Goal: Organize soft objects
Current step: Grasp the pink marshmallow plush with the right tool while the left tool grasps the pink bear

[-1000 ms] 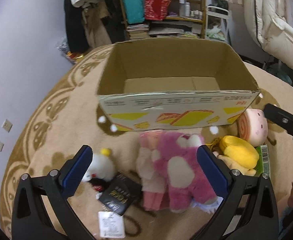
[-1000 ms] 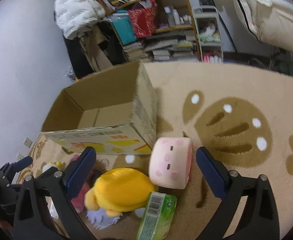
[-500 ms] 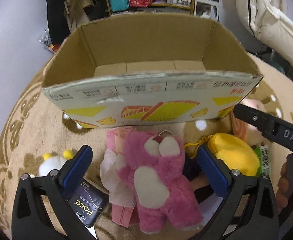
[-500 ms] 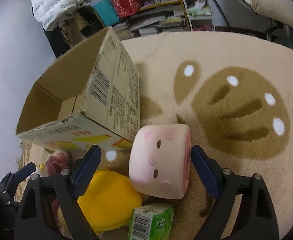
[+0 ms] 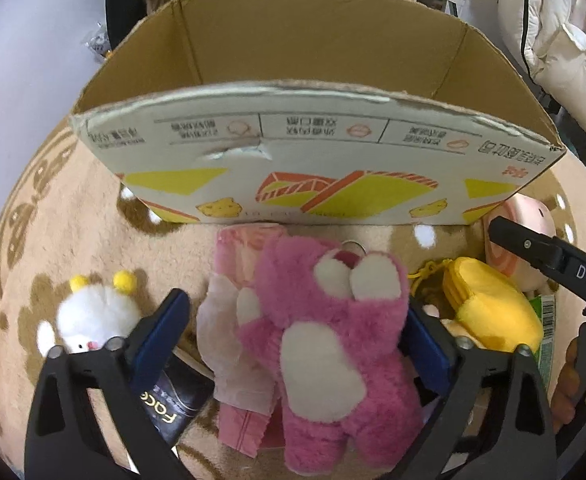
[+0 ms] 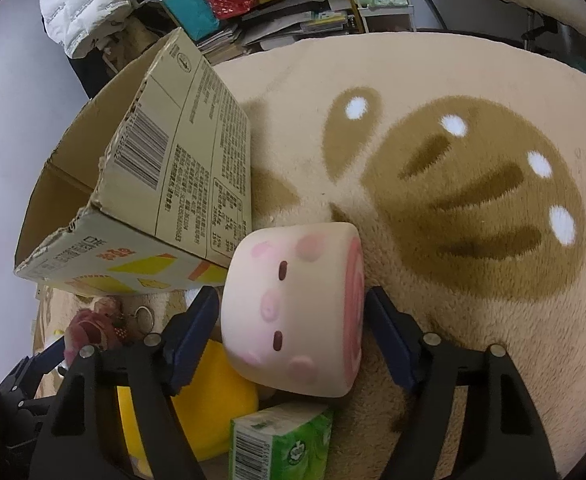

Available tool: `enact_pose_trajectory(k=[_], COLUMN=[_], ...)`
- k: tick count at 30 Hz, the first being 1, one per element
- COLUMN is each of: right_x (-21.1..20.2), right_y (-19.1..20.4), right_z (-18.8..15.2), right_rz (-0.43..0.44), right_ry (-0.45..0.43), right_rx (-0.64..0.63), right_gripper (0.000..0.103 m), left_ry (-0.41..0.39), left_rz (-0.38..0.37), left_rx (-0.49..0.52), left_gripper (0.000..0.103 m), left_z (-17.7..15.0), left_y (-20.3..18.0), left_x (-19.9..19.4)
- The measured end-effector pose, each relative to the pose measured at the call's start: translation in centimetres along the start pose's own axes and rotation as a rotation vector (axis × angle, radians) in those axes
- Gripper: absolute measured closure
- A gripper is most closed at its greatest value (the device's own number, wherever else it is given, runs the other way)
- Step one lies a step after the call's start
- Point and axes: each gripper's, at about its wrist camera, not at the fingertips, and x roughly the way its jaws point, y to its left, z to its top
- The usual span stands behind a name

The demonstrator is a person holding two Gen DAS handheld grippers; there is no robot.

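Left hand-held gripper [image 5: 293, 332] straddles pink bear [image 5: 325, 344], right [image 6: 291, 336] straddles roll plush [image 6: 293, 316], both spread

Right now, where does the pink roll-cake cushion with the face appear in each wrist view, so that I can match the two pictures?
Left wrist view: the pink roll-cake cushion peeks out at the right edge, mostly hidden behind the right gripper.
Right wrist view: the cushion fills the lower centre, between the open fingers.
Shared landmark: the cardboard box, whose near right corner stands beside the cushion.

"DAS" on right gripper [image 5: 549, 256]; "FOCO"-like lettering on black packet [image 5: 173, 404].
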Motion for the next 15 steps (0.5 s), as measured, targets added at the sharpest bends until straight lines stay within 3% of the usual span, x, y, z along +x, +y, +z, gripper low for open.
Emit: enact_pose_trajectory(k=[8, 12, 15], right_x=[0.3, 0.2, 0.1], right_y=[0.5, 0.5, 0.3], right_z=[-0.2, -0.3, -0.3], right_rz=[-0.021, -0.021, -0.021], right_ry=[0.0, -0.004, -0.007], right_rx=[-0.021, -0.014, -0.012], right_gripper=[0.028, 0.03, 0.04], left_ry=[0.001, 0.001, -0.002], left_rz=[-0.051, -0.044, -0.037], left_rx=[-0.031, -0.016, -0.007], left_gripper=[0.027, 0.028, 0.028], left_z=[-0.4, -0.6, -1.4], left_y=[1.3, 1.8, 1.8], left_x=[0.1, -0.3, -0.9])
